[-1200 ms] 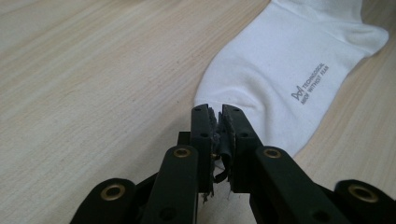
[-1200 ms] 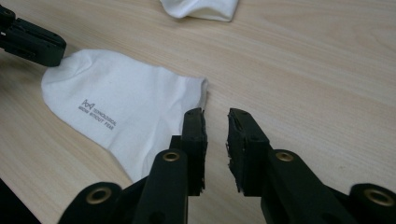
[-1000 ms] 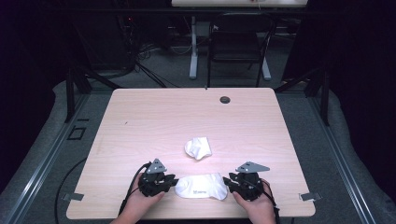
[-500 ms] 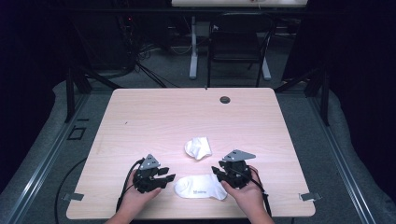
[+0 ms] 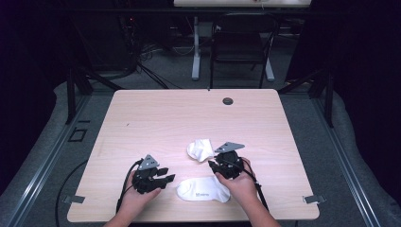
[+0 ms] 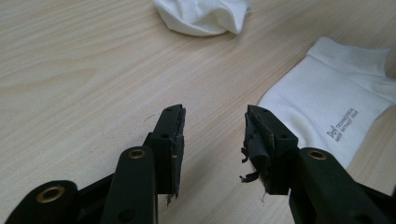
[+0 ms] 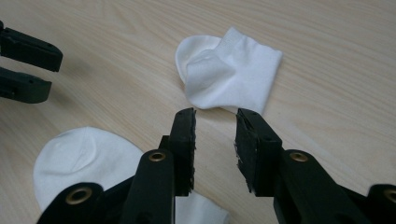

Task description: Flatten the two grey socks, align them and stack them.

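Bright tabletop (image 5: pixel 170 118), dark surroundings, perhaps overhead light.

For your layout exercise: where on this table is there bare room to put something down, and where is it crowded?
Free: the far half of the table, between the crumpled sock and the black grommet, plus both side margins. Crowded: the near edge, where the flat sock lies between the left hand-held gripper and the right hand-held gripper.

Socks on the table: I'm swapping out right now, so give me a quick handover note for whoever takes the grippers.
Left gripper: open, holding nothing, just left of the flat sock.
Right gripper: open, holding nothing, aimed at the crumpled sock.
Both socks lie apart on the table, the flat one near the front edge, the crumpled one behind it.
Done: nothing visibly paired or folded.
Left: probably grasp the crumpled sock and deal with both.
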Demonstrator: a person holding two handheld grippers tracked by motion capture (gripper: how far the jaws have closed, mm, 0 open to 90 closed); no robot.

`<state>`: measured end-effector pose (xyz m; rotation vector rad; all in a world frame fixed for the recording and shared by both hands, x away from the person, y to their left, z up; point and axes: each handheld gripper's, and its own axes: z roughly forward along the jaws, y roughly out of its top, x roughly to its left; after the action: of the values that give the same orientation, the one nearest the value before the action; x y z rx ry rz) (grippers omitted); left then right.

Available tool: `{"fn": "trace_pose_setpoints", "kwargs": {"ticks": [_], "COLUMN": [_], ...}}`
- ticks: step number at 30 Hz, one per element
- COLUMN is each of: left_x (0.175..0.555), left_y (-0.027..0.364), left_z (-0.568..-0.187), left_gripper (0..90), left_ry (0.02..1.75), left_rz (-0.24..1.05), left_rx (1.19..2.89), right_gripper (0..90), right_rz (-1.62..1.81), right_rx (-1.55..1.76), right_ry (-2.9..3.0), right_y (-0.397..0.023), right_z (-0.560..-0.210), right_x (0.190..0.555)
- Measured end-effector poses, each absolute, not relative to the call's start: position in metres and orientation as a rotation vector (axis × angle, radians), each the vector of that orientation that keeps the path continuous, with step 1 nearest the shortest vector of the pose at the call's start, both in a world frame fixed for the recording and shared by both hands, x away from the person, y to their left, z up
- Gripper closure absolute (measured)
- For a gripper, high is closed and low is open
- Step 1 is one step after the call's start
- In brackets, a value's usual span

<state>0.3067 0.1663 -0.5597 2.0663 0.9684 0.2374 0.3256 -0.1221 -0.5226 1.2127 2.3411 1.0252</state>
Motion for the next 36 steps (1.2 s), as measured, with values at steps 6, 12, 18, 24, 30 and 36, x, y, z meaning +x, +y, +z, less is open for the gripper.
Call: {"fn": "trace_pose_setpoints", "kwargs": {"ticks": [6,12,18,24,30,36], "left_x": [0.308,0.309,0.309,0.31,0.31,0.31], "left_y": [0.167,0.168,0.168,0.168,0.168,0.168], "left_z": [-0.561,-0.561,-0.562,-0.562,-0.562,-0.563], "left_gripper": [57.8,57.8,57.8,57.7,57.6,57.5], "left_ry": [0.978,0.975,0.981,0.978,0.977,0.978], "left_rz": [0.236,0.234,0.233,0.235,0.23,0.229], "left_rx": [2.062,2.065,2.063,2.066,2.067,2.067], "right_gripper": [68.9,69.5,69.2,69.1,69.1,67.8], "right_rz": [1.007,0.983,1.005,1.001,0.981,0.975], "right_rx": [1.224,1.238,1.276,1.3,1.297,1.281], "right_ry": [2.339,2.341,2.333,2.327,2.338,2.347], "right_y": [-0.119,-0.116,-0.114,-0.111,-0.106,-0.096], "right_z": [-0.525,-0.529,-0.531,-0.532,-0.533,-0.534], "right_x": [0.334,0.345,0.353,0.363,0.371,0.378]}}
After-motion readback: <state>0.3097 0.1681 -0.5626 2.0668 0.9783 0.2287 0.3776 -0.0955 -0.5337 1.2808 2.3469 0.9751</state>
